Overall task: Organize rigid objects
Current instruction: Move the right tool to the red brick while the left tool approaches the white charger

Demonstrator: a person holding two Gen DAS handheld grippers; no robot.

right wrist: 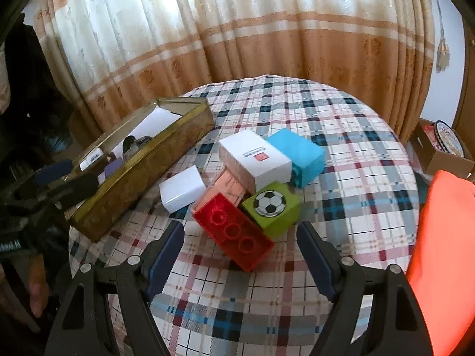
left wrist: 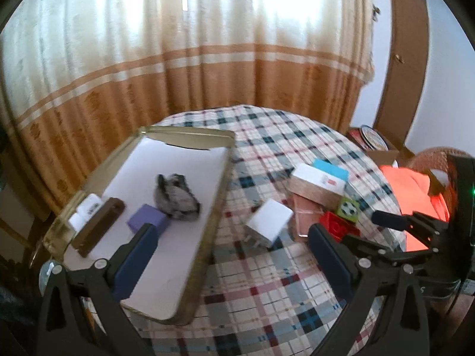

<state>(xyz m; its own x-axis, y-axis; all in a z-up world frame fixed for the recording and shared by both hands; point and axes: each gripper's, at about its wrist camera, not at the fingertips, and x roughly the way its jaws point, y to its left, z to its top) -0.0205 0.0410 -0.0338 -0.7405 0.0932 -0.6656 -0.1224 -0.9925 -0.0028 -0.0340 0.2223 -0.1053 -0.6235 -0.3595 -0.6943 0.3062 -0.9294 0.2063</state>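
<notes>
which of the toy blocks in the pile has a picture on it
The green block: its top face shows a football. The red block and blue block are plain.

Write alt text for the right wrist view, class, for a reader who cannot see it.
An open right gripper hovers over a plaid tablecloth, just short of a red brick in a cluster with a green football block, white box, blue block and white charger. A gold tin sits to the left.

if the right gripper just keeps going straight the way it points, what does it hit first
Most likely the red brick: it lies nearest, between the open right gripper fingers' line, just ahead of the green football block. Depth is uncertain.
</notes>
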